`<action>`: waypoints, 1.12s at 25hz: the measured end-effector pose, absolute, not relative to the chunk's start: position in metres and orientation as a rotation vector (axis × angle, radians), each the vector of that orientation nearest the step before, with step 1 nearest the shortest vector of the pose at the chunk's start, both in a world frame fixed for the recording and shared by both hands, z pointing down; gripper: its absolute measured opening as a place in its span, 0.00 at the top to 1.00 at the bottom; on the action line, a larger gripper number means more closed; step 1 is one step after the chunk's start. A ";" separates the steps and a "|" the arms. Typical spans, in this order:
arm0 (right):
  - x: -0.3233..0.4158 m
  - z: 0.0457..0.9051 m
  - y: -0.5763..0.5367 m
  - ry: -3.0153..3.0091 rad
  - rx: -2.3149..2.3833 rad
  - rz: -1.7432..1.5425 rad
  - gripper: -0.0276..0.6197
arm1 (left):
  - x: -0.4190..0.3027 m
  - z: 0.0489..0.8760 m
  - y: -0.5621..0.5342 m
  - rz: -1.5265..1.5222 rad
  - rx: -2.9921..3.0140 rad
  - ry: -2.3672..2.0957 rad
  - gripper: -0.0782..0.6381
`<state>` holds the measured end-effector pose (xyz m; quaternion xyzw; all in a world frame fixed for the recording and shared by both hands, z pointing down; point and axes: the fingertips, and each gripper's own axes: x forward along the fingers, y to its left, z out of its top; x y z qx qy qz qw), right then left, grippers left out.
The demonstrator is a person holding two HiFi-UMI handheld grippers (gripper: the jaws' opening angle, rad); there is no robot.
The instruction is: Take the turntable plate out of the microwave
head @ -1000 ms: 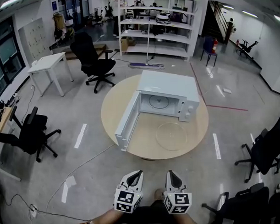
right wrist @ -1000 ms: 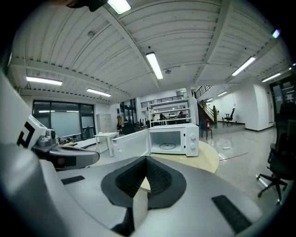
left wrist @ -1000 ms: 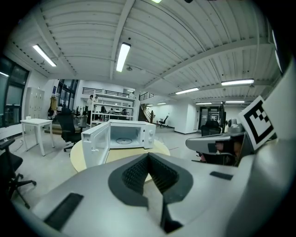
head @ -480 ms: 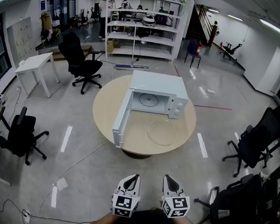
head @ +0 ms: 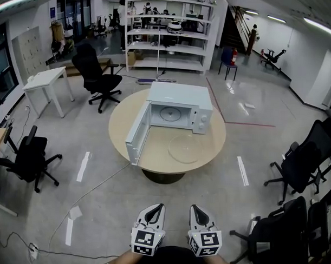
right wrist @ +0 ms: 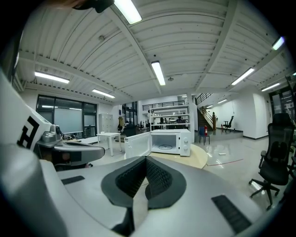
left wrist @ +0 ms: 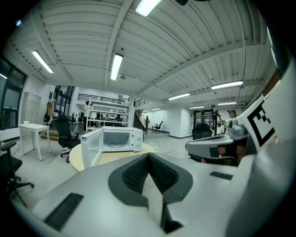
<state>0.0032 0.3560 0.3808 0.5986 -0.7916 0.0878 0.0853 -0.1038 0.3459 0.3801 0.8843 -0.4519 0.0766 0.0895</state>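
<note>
Now | step: looks finished; the clear turntable plate (head: 185, 148) lies flat on the round table (head: 122, 124), centre frame, before the open microwave (head: 180, 97) | left gripper (head: 157, 208), right gripper (head: 197, 210), bottom centre: jaws pressed together, empty | advice: you leave it flat, don't re-grip.

Office-lab hall: swivel chairs (head: 96, 72), shelving (head: 169, 32)

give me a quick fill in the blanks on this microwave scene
1. The microwave door stands ____.
2. The glass plate lies on the round table, not ____ the microwave.
3. The left gripper and right gripper, both shut, hold ____.
Missing words: open; inside; nothing.
</note>
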 end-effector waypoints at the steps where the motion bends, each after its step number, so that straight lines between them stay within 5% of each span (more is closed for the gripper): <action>1: 0.012 0.382 0.368 -2.363 1.784 0.261 0.93 | -0.095 0.380 0.357 0.221 2.632 -1.358 0.83; 14: 0.071 0.386 0.517 -2.481 1.685 0.238 0.93 | -0.046 0.399 0.531 0.301 2.499 -1.537 0.83; 28: 0.070 0.383 0.578 -2.505 1.646 0.208 0.93 | -0.053 0.393 0.587 0.287 2.465 -1.630 0.83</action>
